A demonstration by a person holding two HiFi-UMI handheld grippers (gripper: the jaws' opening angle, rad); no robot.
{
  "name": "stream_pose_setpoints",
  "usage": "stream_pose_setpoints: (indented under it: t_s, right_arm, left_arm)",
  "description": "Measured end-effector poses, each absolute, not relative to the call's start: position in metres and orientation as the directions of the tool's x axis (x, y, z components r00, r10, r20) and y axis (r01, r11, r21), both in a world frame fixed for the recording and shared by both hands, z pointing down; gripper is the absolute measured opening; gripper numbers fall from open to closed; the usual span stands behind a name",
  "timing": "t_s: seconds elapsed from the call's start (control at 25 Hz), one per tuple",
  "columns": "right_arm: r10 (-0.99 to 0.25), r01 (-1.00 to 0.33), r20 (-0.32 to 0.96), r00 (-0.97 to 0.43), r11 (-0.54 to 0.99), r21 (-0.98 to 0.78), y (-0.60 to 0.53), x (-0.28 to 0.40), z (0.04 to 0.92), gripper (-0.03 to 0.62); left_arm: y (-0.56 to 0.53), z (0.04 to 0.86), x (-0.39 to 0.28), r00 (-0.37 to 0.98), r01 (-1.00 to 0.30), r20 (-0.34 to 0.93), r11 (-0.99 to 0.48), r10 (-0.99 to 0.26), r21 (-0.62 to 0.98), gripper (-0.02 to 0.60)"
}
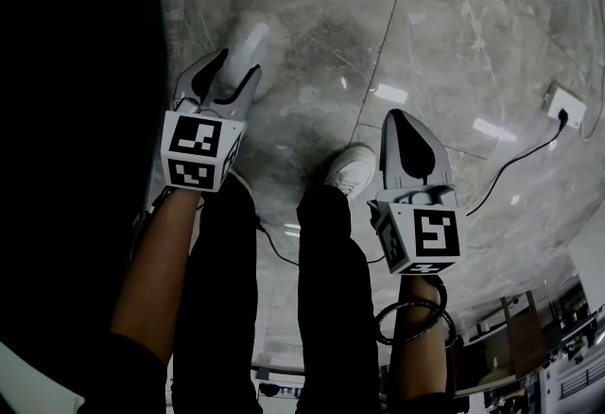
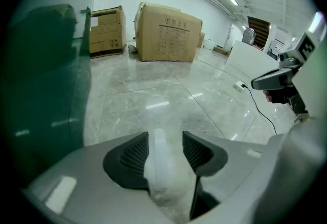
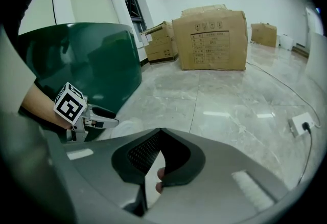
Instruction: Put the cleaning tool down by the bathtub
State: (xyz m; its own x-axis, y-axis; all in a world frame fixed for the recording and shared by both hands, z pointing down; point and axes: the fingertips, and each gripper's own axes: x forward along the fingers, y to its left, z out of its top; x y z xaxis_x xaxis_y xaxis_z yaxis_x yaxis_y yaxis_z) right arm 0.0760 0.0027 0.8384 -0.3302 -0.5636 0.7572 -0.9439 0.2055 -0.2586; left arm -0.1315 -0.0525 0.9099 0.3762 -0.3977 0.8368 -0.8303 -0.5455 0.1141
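Left tool [image 1: 238, 62]: your jaws are closed part-way onto the cleaning tool [image 2: 157, 166]. It is a pale white piece that runs up between the pads and pokes out past the tips.
Right tool [image 3: 160, 131]: your jaws meet at the tips with nothing gripped between them. It hangs to the right of the left tool, well apart from it, just beside your shoe [image 1: 352, 168].
Bathtub [image 3: 87, 59]: the dark green wall stands close on the outer left of the left tool, its rim higher than the jaws. The cleaning tool sits near that wall, in your grip.
Floor [image 1: 454, 43]: grey marble tiles lie open ahead of both tools, as far as the cardboard boxes [image 2: 166, 34] well beyond.
Cable [image 1: 515, 166]: a black lead crosses the floor right of the right tool to a white socket [image 1: 565, 107].
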Motion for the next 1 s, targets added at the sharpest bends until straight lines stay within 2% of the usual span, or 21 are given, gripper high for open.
stream_pose_setpoints:
  t_s: [0.44, 0.8, 1.0]
  right_arm:
    - [-0.581, -0.945, 0.745, -0.328, 0.198, -0.262, -0.002, 0.06, 0.798, 0.023]
    - [-0.603, -0.944, 0.727, -0.328, 0.195, -0.265, -0.007, 0.052, 0.748, 0.023]
    - [-0.625, -0.946, 0.711, -0.322, 0.188, -0.264, -0.015, 0.052, 0.717, 0.023]
  left_arm:
    - [-0.055, 0.865, -0.132, 0.368, -0.822, 0.83, -0.563, -0.419, 0.08, 0.059]
    - [-0.057, 0.811, -0.117, 0.392, -0.804, 0.815, -0.589, -0.426, 0.079, 0.008]
    - [-0.059, 0.774, -0.109, 0.408, -0.796, 0.803, -0.6, -0.434, 0.08, 0.002]
